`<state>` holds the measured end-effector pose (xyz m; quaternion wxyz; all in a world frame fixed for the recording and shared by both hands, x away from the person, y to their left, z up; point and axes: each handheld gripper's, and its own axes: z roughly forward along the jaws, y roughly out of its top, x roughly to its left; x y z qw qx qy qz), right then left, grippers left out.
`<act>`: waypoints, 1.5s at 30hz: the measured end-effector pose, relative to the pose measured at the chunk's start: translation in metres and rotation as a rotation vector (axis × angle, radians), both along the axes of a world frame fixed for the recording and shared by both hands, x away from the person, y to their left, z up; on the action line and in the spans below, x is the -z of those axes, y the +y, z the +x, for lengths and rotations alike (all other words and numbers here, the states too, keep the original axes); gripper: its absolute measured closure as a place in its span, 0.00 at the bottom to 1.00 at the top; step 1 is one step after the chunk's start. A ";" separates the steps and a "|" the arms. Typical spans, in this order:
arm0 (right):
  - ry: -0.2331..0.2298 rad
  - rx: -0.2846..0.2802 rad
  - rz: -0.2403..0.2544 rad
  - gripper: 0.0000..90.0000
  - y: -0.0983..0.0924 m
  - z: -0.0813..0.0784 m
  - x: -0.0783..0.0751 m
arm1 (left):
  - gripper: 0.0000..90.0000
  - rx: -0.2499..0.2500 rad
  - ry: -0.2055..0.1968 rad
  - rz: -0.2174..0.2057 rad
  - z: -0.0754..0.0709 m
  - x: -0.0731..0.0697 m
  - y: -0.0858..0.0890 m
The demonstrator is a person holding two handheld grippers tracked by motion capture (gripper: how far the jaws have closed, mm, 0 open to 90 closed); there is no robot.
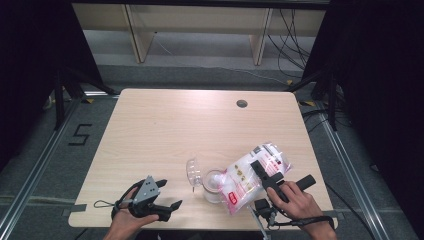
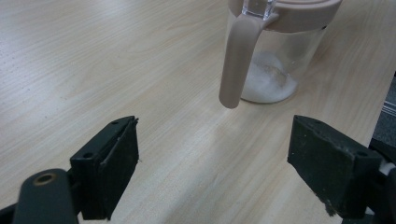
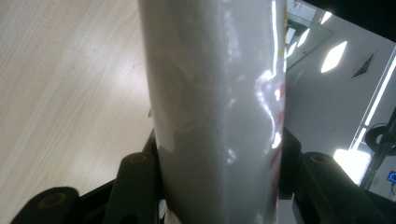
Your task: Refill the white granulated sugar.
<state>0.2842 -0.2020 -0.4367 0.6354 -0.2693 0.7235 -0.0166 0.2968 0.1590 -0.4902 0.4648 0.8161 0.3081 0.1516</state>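
A pale wooden table (image 1: pixel 165 130) carries everything in the high view, with a small round grommet hole (image 1: pixel 242 103) near its far edge. The largest thing on it is a clear plastic bag (image 1: pixel 250 175) of white grains with red print, held tilted above the near right part of the table, its lower end leaning down toward the jar beside it. The right gripper (image 1: pixel 267 175) grips this bag: in the right gripper view the bag (image 3: pixel 215 112) stands between the two black jaws, which press against its sides from left and right at a middling width. The hand (image 1: pixel 295 202) behind that gripper comes in from the near edge. Just left of the bag stands a clear jar (image 1: pixel 214 184) with a beige rim and a layer of white grains on its bottom; its hinged clear lid (image 1: pixel 193 172) is swung open to the left. In the left gripper view the jar (image 2: pixel 275 70) stands upright on the wood just beyond the jaws, with a beige spoon handle (image 2: pixel 236 60) hanging down its outside wall. The left gripper (image 1: pixel 162 197) rests low at the near left part of the table, well apart from the jar, held in the person's left hand (image 1: pixel 127 215); its jaws stand wide apart with bare table between them, and they touch nothing.
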 end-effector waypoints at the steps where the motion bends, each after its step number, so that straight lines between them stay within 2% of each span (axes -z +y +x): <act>1: -0.005 0.001 -0.002 0.64 -0.001 0.000 0.000 | 0.18 0.000 -0.001 0.000 0.000 0.000 0.000; 8: -0.007 0.009 0.005 0.64 -0.001 -0.002 0.000 | 0.18 0.000 0.000 0.000 0.000 0.000 0.000; 10: -0.008 -0.006 -0.017 0.64 0.000 -0.001 -0.002 | 0.18 0.000 0.001 0.000 0.000 0.000 0.000; 29: -0.006 -0.001 -0.010 0.65 -0.001 -0.002 -0.002 | 0.18 0.000 -0.008 0.004 0.000 0.000 0.000; 45: -0.007 -0.008 -0.009 0.66 -0.001 -0.001 -0.001 | 0.18 0.000 -0.001 0.001 0.000 0.000 0.000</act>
